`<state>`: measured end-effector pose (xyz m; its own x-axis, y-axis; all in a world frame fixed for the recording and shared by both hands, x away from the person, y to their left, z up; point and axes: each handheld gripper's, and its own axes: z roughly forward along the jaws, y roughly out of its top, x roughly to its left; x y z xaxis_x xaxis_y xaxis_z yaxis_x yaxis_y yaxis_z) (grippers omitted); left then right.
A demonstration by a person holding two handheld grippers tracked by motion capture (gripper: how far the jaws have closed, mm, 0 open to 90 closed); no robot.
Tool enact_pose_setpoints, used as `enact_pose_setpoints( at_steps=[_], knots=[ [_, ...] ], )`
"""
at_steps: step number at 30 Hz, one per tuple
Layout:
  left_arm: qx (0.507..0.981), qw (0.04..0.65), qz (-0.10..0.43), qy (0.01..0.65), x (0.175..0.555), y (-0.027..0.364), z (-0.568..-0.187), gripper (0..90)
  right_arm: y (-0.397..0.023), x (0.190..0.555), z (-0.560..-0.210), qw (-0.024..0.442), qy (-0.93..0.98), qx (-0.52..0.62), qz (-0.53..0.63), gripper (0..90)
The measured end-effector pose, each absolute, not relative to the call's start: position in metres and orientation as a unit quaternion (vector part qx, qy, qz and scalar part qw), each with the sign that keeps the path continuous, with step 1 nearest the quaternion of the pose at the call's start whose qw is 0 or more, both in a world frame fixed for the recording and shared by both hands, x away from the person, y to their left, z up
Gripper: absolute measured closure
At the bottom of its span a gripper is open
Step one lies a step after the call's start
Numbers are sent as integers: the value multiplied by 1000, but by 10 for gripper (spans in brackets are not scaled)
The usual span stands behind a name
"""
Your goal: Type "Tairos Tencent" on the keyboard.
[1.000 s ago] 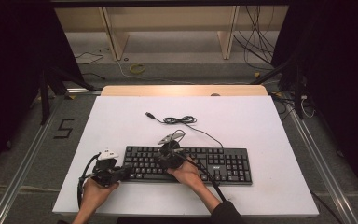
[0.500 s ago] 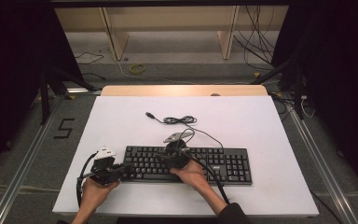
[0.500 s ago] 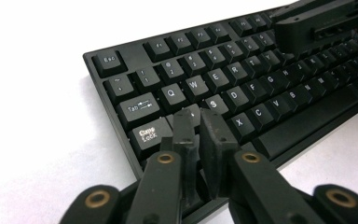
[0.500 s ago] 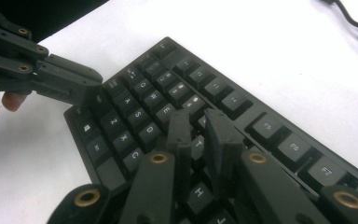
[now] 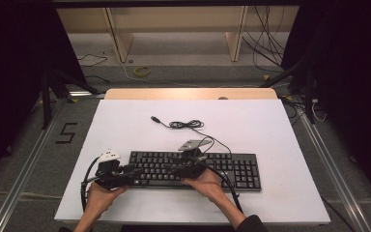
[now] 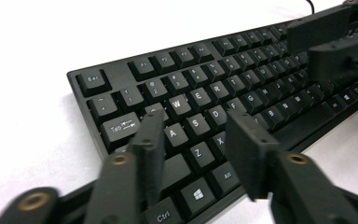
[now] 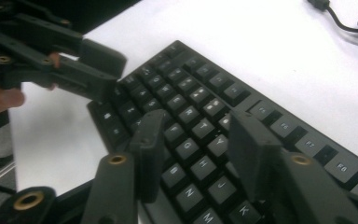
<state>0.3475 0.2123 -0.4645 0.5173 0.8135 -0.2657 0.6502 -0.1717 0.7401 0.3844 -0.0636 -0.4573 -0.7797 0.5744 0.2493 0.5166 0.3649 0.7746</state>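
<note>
Black keyboard [image 5: 195,169] — white table [image 5: 270,130]

Lab-like recording space, marked by a white table [image 5: 125,125] set between metal floor rails [image 5: 24,174], black curtains [image 5: 9,58] hung at both sides, loose cables [image 5: 265,43] left on the floor, bare wooden shelving [image 5: 174,29] placed behind.

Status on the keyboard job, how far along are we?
Done: keyboard lies flat on the table. In hand: left gripper and right gripper have just opened over its left half, nothing between the jaws. Left: its cable lies loose, unplugged.
</note>
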Motion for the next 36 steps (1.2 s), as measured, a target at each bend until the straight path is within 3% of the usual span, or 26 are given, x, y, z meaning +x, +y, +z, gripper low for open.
enact_pose_setpoints(
  at_steps=[9,22,27,36],
  knots=[
    [762,424,100,479,353,207,-463,413,-72,376,-456,34,824,327,460,469],
    [761,424,104,480,359,204,-461,368,-79,369,-455,35,823,328,462,433],
    [762,422,103,480,363,201,-460,402,-84,368,-455,37,822,331,462,404],
    [771,419,94,470,370,197,-460,588,-89,364,-457,36,822,331,462,363]
  ],
)
